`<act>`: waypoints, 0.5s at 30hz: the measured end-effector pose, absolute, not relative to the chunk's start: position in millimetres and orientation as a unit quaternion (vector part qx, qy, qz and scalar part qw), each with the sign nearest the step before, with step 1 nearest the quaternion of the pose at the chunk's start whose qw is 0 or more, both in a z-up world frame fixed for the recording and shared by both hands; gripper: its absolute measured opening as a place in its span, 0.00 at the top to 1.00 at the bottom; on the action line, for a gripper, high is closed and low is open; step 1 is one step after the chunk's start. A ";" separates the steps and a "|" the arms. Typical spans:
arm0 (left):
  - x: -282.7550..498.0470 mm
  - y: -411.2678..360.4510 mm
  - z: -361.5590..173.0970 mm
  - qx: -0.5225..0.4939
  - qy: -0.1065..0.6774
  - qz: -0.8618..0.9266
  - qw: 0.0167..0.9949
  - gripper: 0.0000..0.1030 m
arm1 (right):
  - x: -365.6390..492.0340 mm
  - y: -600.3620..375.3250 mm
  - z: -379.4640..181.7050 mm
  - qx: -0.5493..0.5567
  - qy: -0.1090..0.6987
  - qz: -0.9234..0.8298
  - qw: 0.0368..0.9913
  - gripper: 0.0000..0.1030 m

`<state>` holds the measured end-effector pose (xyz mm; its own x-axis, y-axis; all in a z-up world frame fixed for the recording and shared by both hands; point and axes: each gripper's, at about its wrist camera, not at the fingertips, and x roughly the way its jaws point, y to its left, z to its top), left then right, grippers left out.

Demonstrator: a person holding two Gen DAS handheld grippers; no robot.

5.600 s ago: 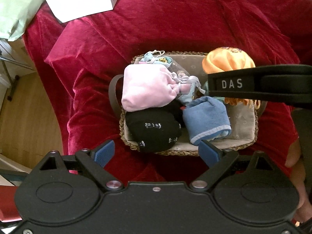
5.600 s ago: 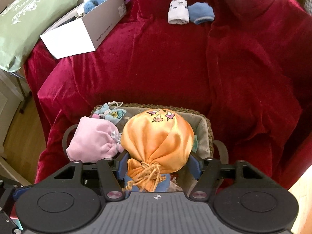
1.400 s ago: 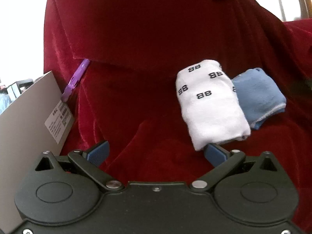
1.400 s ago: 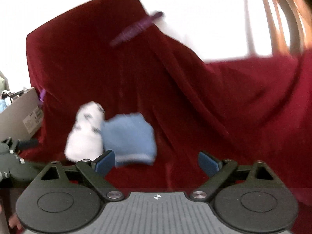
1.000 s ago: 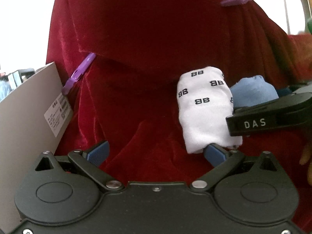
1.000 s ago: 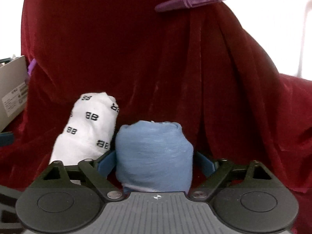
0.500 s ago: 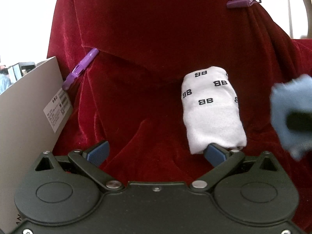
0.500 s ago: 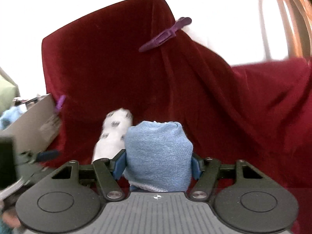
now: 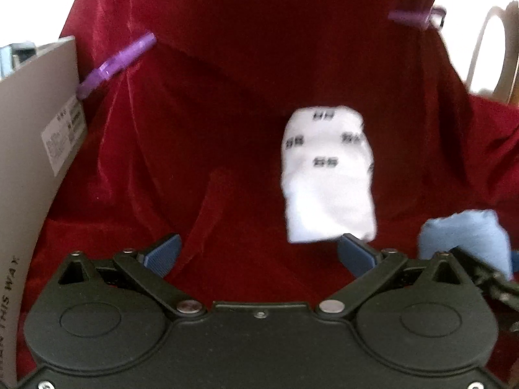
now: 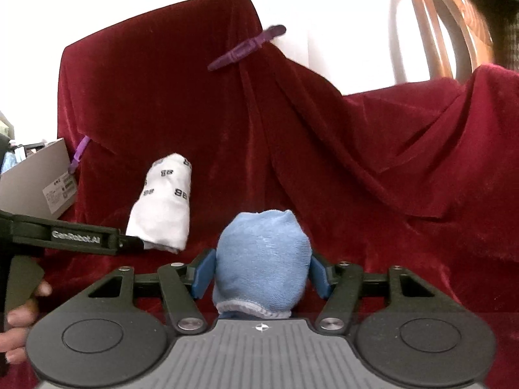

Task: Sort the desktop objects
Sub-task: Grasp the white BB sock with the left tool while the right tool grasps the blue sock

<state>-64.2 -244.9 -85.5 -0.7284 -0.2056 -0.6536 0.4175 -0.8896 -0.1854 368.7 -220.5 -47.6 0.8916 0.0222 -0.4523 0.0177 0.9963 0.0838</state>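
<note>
Right gripper (image 10: 262,275): closing, clamped on blue sock roll (image 10: 262,259); carry level, grip firm. Left gripper (image 9: 258,256): spread, empty.

a red velvet cloth (image 9: 227,149) covers the counter and rises up a backing behind it, where purple clips (image 10: 246,47) pin it. a rolled white sock (image 9: 327,178) with black marks lies directly on the cloth. a grey box (image 9: 29,149) sits on the cloth at the left edge, well apart from the sock.
</note>
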 end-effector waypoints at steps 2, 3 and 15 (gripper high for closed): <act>-61.5 -245.3 -76.5 0.304 0.172 -0.923 0.160 0.04 | 368.7 -221.6 -46.9 0.047 0.232 0.001 0.971 0.43; -61.6 -245.5 -70.8 0.293 0.179 -0.926 0.157 0.04 | 369.3 -222.7 -46.7 0.050 0.232 0.002 0.971 0.44; -134.5 -197.0 -62.8 0.370 0.019 -0.921 0.120 0.03 | 369.3 -224.8 -49.2 0.056 0.228 0.003 0.972 0.45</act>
